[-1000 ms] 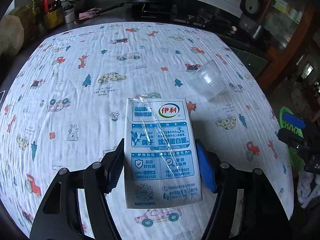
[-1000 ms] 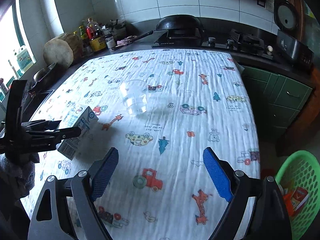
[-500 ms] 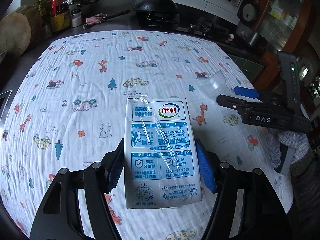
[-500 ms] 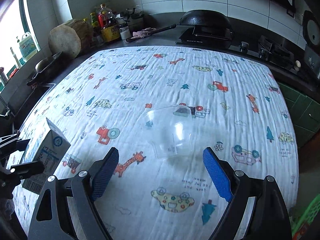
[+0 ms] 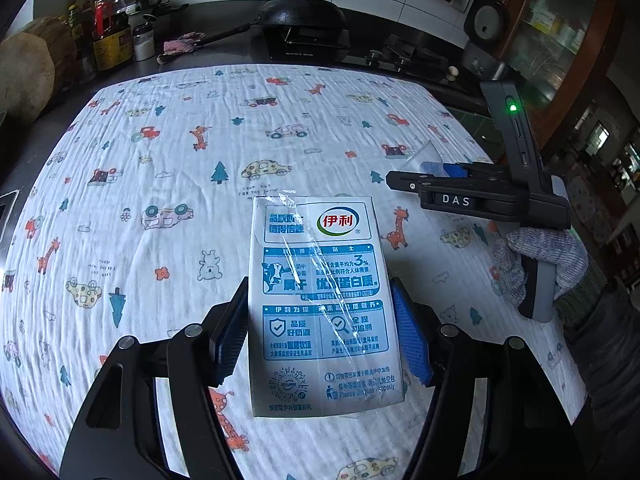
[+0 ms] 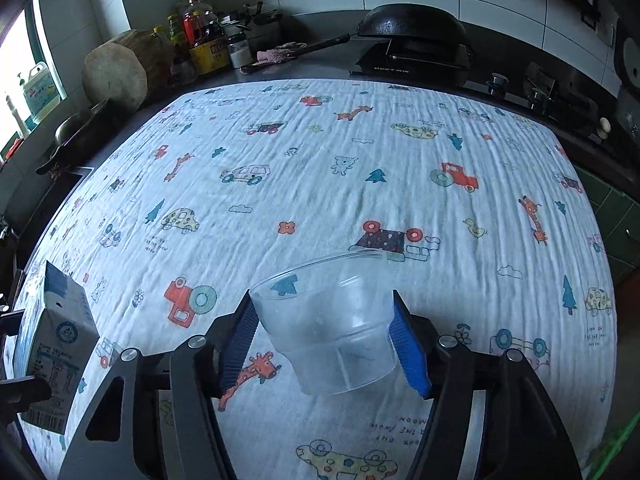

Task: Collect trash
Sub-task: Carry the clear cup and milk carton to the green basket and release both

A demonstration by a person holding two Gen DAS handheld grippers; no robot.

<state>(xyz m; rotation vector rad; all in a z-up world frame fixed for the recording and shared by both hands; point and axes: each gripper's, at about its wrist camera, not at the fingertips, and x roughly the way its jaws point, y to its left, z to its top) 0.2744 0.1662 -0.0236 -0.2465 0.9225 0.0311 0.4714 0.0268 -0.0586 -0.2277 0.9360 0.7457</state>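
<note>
So the right gripper [image 6: 326, 344] just closed on the cup [image 6: 332, 320], which lies tilted, mouth aimed away. Left gripper [image 5: 320, 332] grips the carton [image 5: 322, 304], long axis running along its fingers.

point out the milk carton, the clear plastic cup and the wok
milk carton [image 5: 322, 304], left wrist view, middle of its printed front face
clear plastic cup [image 6: 332, 328], right wrist view, its side wall
wok [image 6: 412, 20], right wrist view, its dark outer bowl
</note>
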